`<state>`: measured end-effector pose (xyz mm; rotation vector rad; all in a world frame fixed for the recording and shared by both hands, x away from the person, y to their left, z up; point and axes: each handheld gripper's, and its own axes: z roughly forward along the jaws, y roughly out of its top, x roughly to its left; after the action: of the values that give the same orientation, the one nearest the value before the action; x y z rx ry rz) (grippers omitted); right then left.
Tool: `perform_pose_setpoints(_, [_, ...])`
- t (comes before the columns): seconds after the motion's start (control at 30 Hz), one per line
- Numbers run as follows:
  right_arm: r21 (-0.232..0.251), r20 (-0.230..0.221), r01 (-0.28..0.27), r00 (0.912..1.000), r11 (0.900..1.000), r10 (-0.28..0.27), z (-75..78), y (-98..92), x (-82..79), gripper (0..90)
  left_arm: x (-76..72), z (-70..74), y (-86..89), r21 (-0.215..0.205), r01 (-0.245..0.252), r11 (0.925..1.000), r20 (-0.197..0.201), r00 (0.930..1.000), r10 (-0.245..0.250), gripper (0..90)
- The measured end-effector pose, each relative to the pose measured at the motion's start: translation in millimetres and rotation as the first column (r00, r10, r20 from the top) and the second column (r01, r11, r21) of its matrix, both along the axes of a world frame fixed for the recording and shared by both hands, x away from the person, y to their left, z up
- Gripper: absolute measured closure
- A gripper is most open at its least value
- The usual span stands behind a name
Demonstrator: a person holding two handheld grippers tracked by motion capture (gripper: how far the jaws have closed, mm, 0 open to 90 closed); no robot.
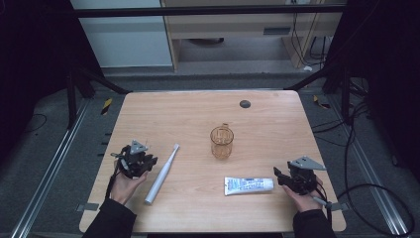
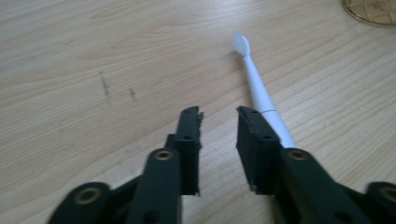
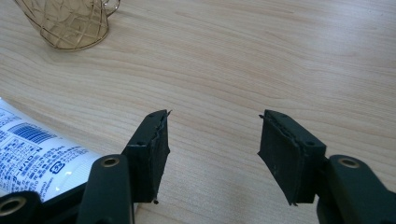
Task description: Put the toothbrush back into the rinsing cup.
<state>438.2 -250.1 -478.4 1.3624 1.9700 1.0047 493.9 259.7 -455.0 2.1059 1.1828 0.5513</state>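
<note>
A white electric toothbrush (image 1: 162, 173) lies on the wooden table (image 1: 198, 109), head pointing away from me. My left gripper (image 1: 148, 162) is just to its left, open, with bare wood between its jaws. In the left gripper view the toothbrush (image 2: 254, 81) runs past the outside of the right jaw, and that gripper (image 2: 219, 112) has nothing in it. A white toothpaste tube (image 1: 247, 185) lies flat near the front. My right gripper (image 1: 277, 176) stands open at the tube's right end. An amber glass cup (image 1: 221, 142) stands upright mid-table. The tube (image 3: 32, 149) and cup (image 3: 70, 23) lie left of the open right gripper (image 3: 212, 114).
A small dark round disc (image 1: 244, 104) sits near the table's far edge. Black frame bars and cables surround the table on the floor. The cup's rim (image 2: 371, 11) shows at the top right in the left gripper view.
</note>
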Motion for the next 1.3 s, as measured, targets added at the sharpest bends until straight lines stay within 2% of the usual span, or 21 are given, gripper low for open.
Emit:
perform_pose_setpoints(0.03, [0.000,0.000,0.000,1.0000,1.000,0.000,0.0,0.0,0.0,41.9,0.6,1.7,1.5,0.003,-0.007,1.0000,-0.006,1.0000,0.007,67.6])
perform_pose_setpoints(0.1, [0.001,-0.001,0.001,1.0000,1.000,-0.001,0.1,0.0,0.1,41.8,0.4,6.3,4.4,0.014,-0.025,0.9996,0.012,0.9996,0.025,61.8])
perform_pose_setpoints(0.23, [-0.005,-0.001,0.003,1.0000,1.000,-0.003,0.0,-0.4,0.1,41.7,-2.4,15.1,2.9,0.044,-0.039,0.9983,0.047,0.9982,0.037,56.8])
perform_pose_setpoints(0.3, [-0.002,-0.002,0.006,1.0000,1.000,-0.006,0.3,-0.7,0.0,41.6,-4.0,19.4,1.2,0.040,-0.035,0.9986,0.052,0.9981,0.032,56.6])
perform_pose_setpoints(0.4, [0.000,-0.007,0.010,0.9999,1.000,-0.010,0.2,-1.1,0.2,41.5,-5.0,26.2,-1.3,0.023,-0.044,0.9988,0.037,0.9984,0.043,46.5])
perform_pose_setpoints(0.5, [0.000,-0.007,0.010,0.9999,1.000,-0.010,0.0,-1.5,0.4,41.4,-7.4,32.2,-5.6,0.006,-0.039,0.9992,0.048,0.9981,0.039,43.0])
perform_pose_setpoints(0.67, [-0.001,-0.006,0.009,0.9999,1.000,-0.009,0.1,-0.9,0.9,41.2,-6.0,37.8,-12.3,0.009,-0.029,0.9995,0.028,0.9992,0.028,36.3])
perform_pose_setpoints(0.8, [-0.004,-0.007,0.007,0.9999,1.000,-0.008,-0.6,-1.0,1.9,41.1,-0.1,40.4,-13.9,-0.008,-0.029,0.9995,-0.011,0.9995,0.029,32.3])
perform_pose_setpoints(0.87, [-0.002,-0.011,0.007,0.9999,1.000,-0.007,-0.6,-0.8,1.8,41.0,0.8,41.2,-14.8,-0.018,-0.027,0.9995,-0.016,0.9995,0.026,32.4])
perform_pose_setpoints(1.13, [-0.003,-0.006,0.012,0.9999,1.000,-0.012,0.0,-2.4,1.0,40.9,9.4,45.4,-25.3,0.001,-0.015,0.9999,-0.025,0.9996,0.015,32.1])
perform_pose_setpoints(1.3, [-0.002,-0.007,0.013,0.9999,1.000,-0.013,-0.2,-3.9,1.5,40.8,14.5,40.3,-30.8,0.012,-0.017,0.9998,-0.048,0.9987,0.018,33.0])
